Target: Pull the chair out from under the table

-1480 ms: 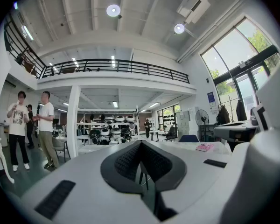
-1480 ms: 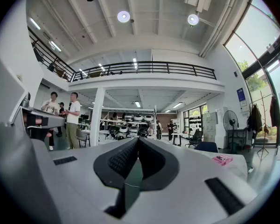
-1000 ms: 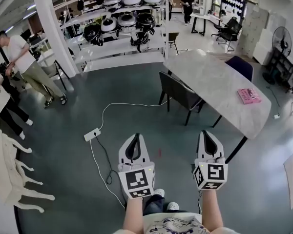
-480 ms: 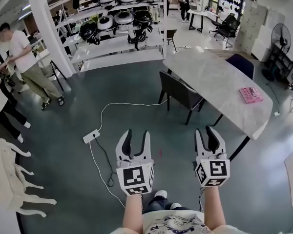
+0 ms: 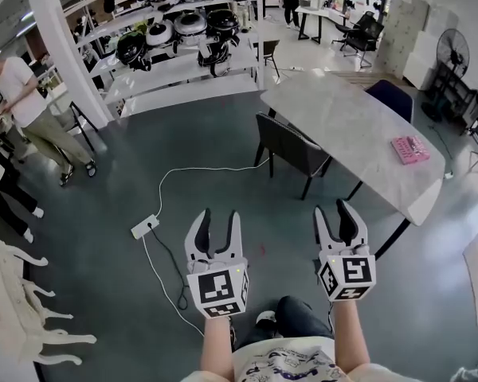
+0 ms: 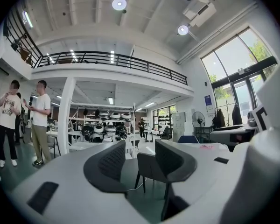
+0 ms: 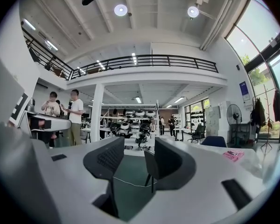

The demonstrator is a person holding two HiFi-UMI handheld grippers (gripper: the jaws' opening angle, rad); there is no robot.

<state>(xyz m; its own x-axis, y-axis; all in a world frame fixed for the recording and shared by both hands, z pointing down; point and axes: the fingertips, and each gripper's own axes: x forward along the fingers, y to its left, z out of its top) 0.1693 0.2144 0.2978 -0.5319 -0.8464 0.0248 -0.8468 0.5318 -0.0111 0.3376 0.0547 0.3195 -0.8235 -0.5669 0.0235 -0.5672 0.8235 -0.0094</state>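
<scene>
Both grippers are empty, their jaws opening on nothing: the left gripper [image 5: 220,217] and right gripper [image 5: 336,212] point level toward the dark chair [image 5: 291,146]. It stands well ahead and a little right, tucked at the near edge of the pale table [image 5: 358,126]. Its backrest faces them and runs along that edge, so the right gripper looks nearer.

Hand-held grippers [image 5: 220,217] [image 5: 335,210] level, empty jaws opening

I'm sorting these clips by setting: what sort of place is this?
Probably an open lab or workshop hall: white shelving stacked with round black-and-white machines, a long grey stone-look table with a dark grey chair pushed up to it, and a railed mezzanine overhead.
</scene>
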